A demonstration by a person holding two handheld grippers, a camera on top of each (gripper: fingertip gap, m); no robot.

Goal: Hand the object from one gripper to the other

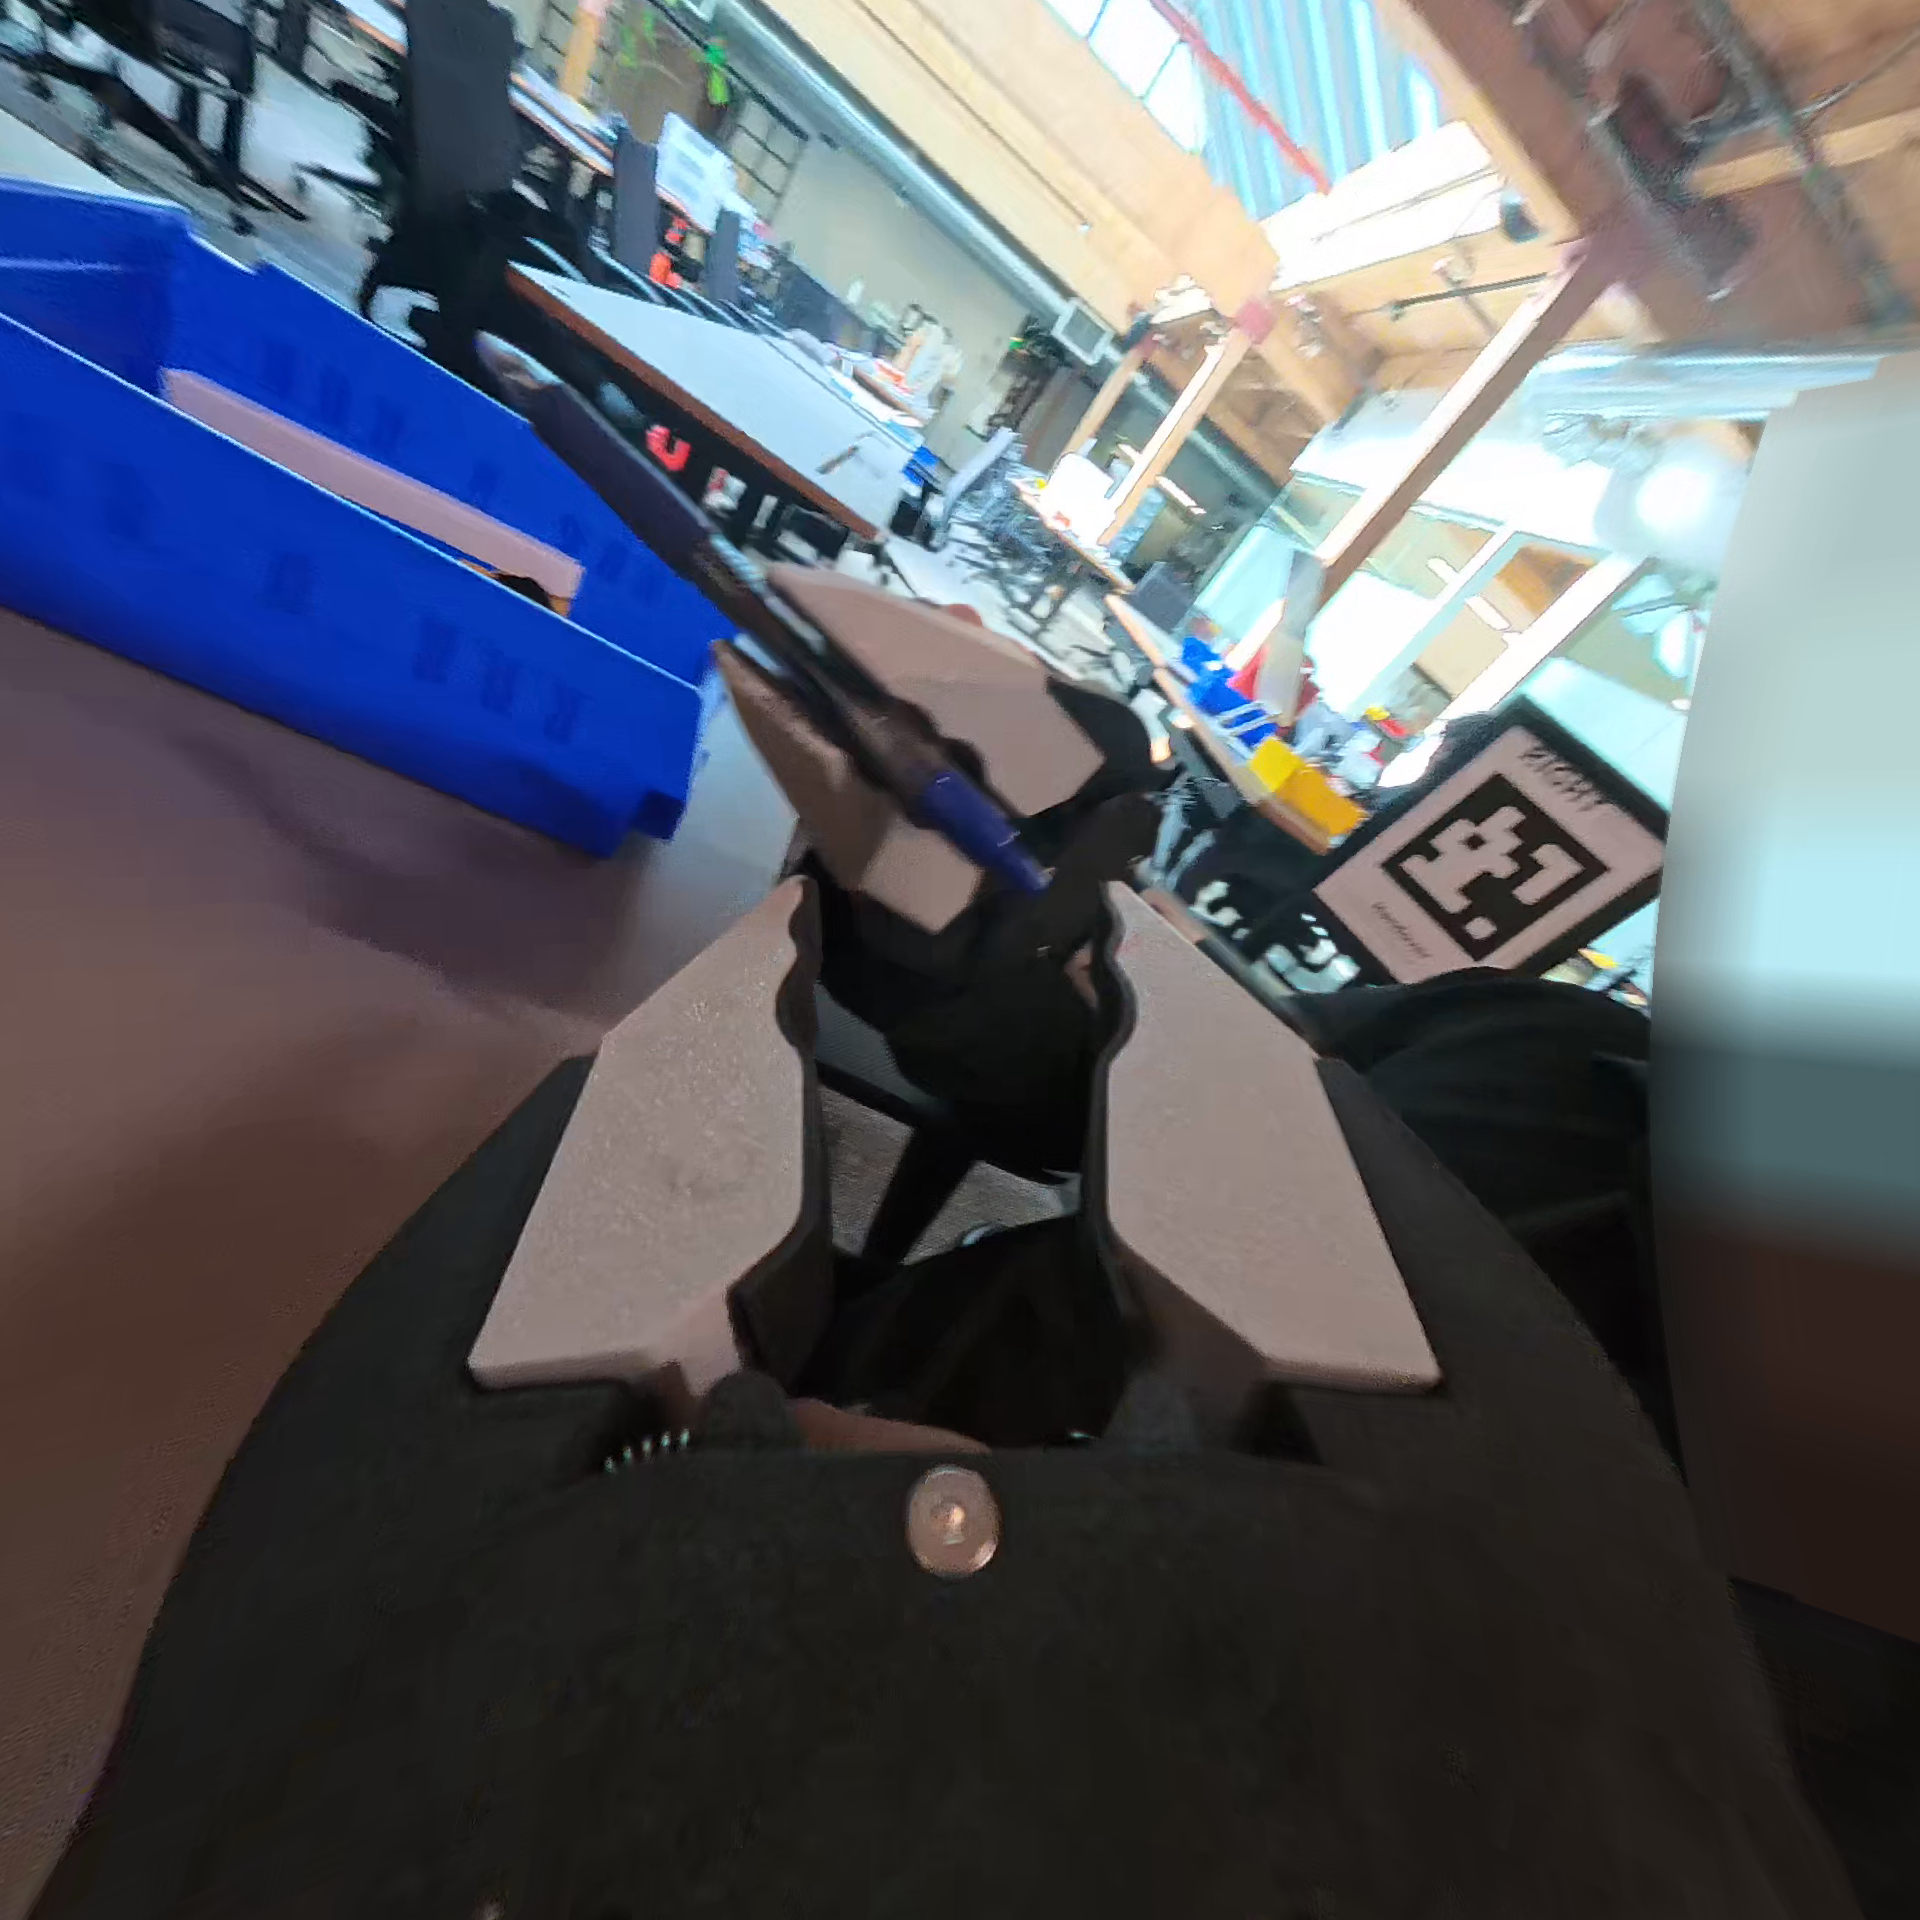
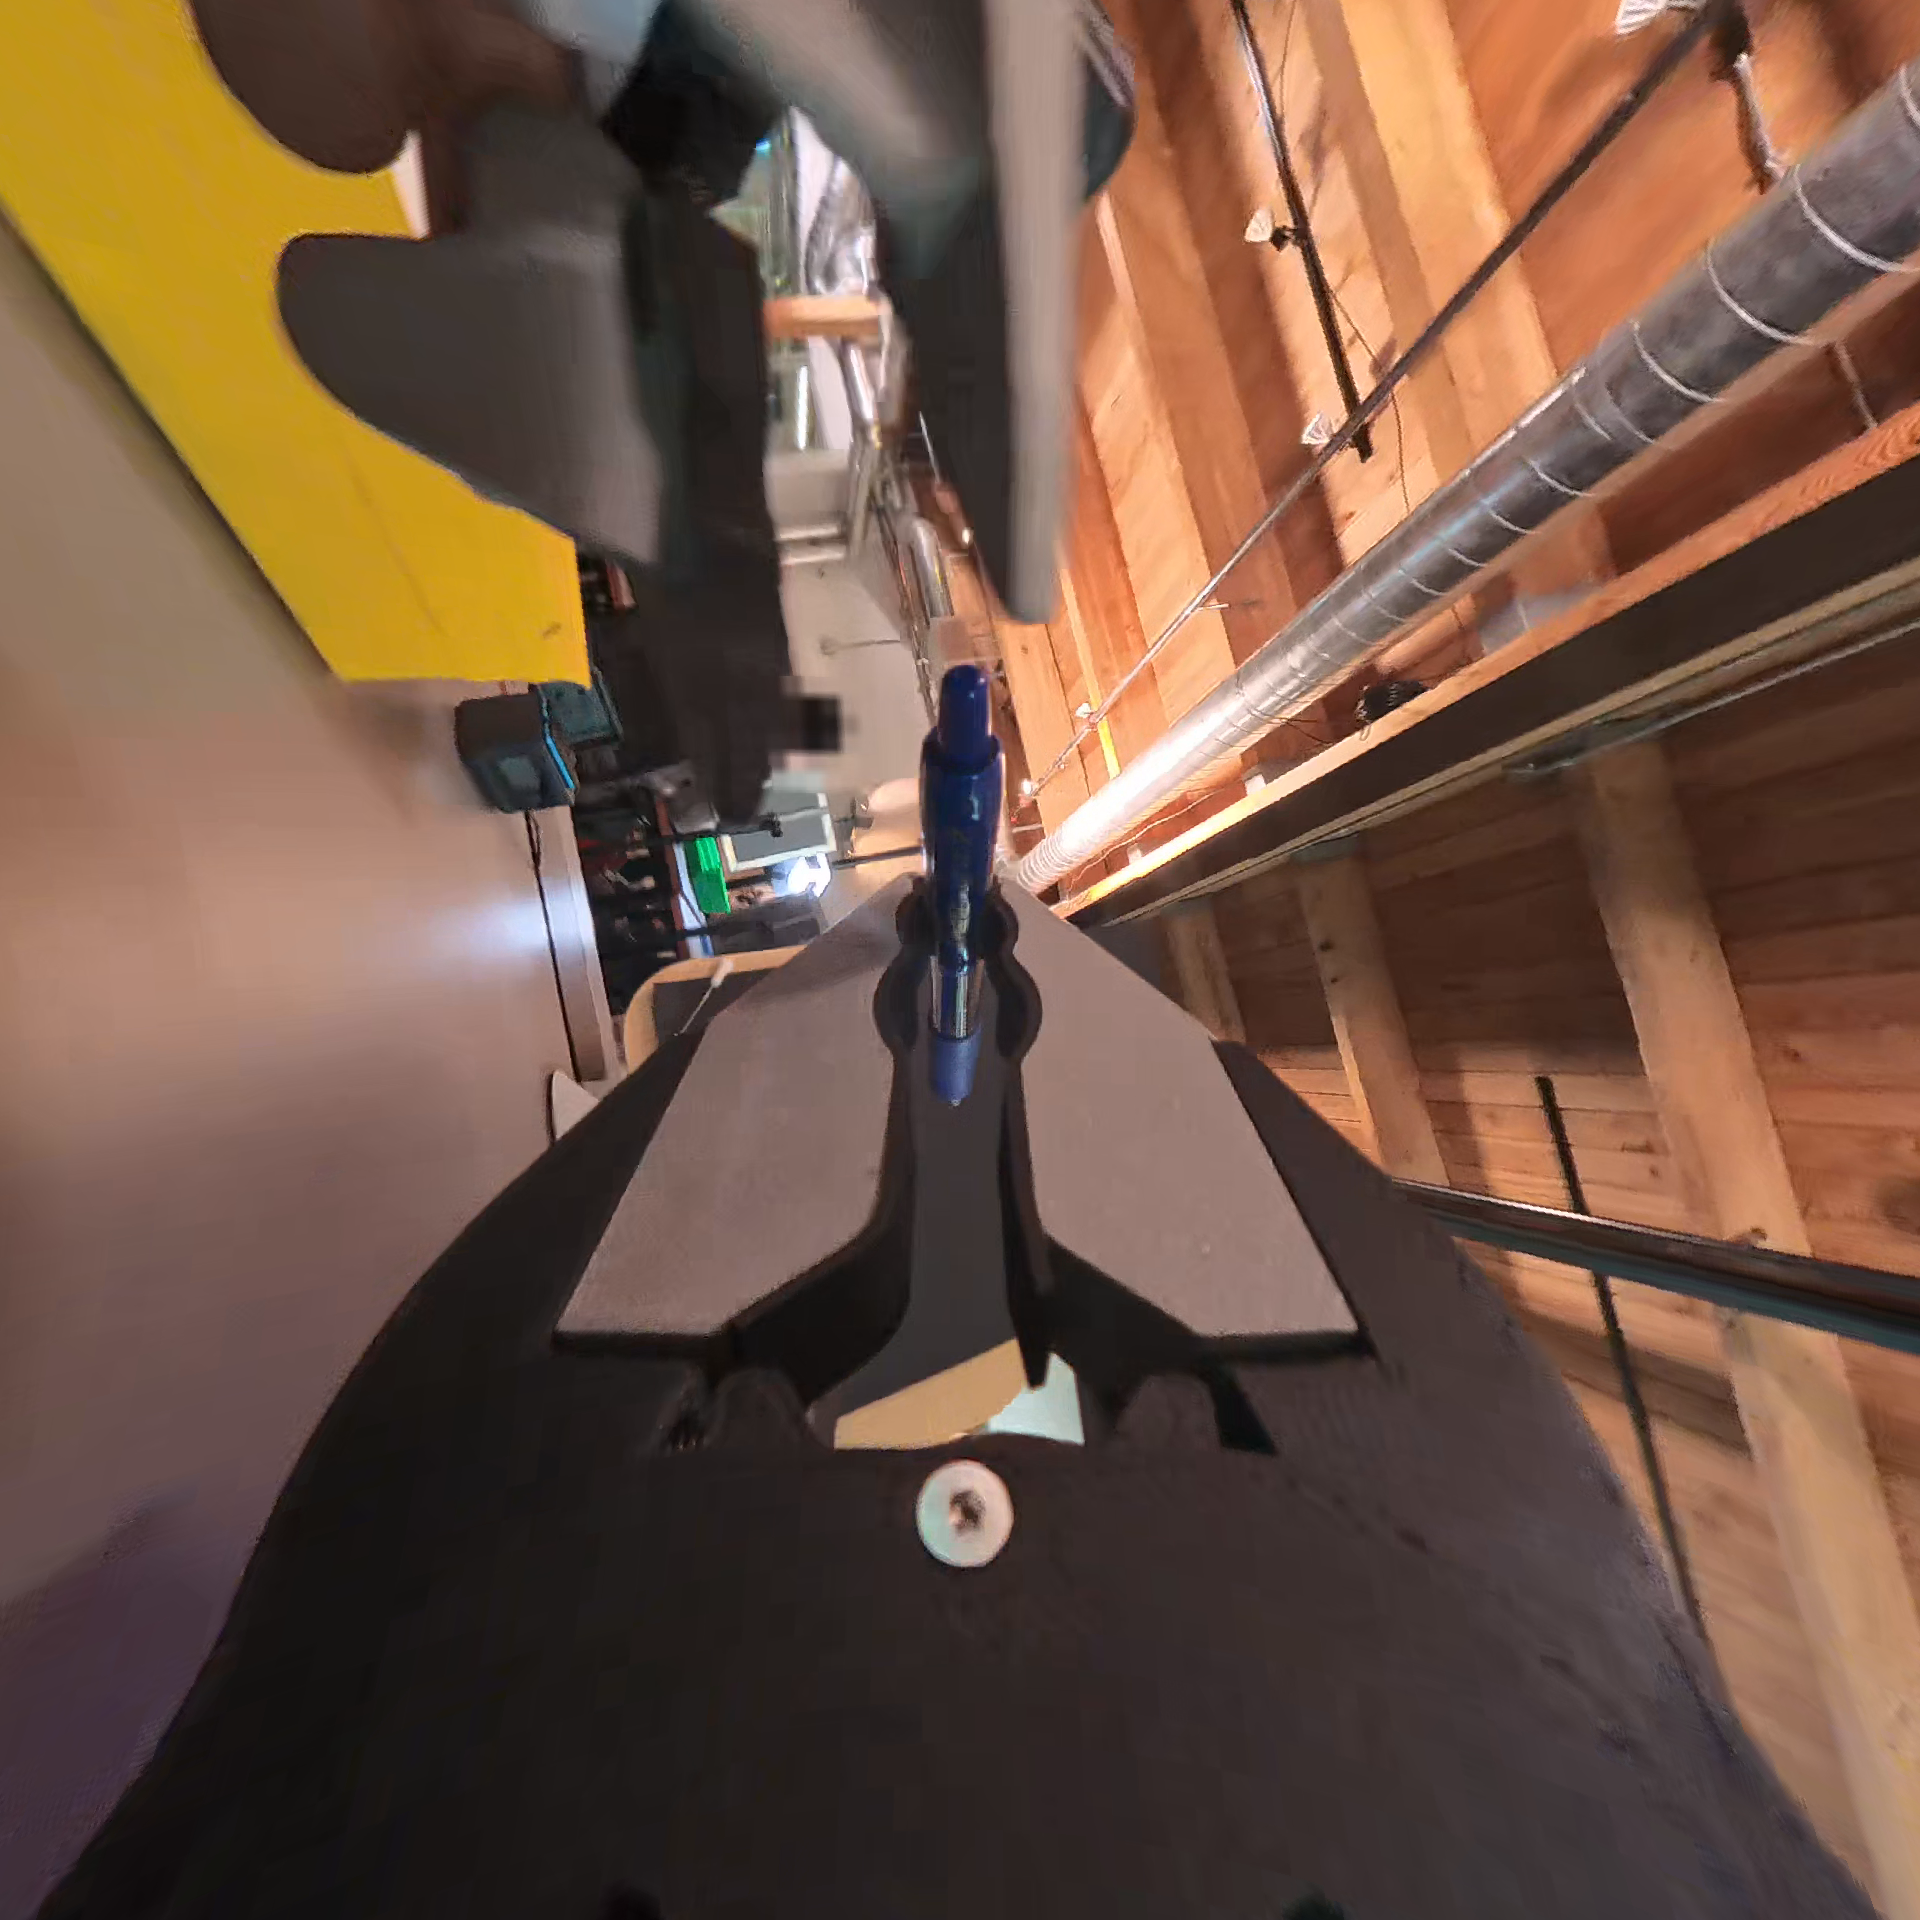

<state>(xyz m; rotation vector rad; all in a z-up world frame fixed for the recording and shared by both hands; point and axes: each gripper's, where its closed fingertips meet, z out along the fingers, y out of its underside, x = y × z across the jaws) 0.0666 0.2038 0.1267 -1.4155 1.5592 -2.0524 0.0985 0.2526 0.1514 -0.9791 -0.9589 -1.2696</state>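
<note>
R claw [image 2: 958, 925] clamped on blue pen [image 2: 958, 821] | L claw [image 1: 956, 935] wide, empty, just beside pen tip.

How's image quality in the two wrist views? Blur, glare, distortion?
Left wrist view: blue plastic bin and tabletop smeared by motion blur, windows at right blown out, right gripper holding the blue pen fairly sharp. Right wrist view: pen crisp, open left gripper above it heavily blurred, fisheye bends the silver duct.
</note>
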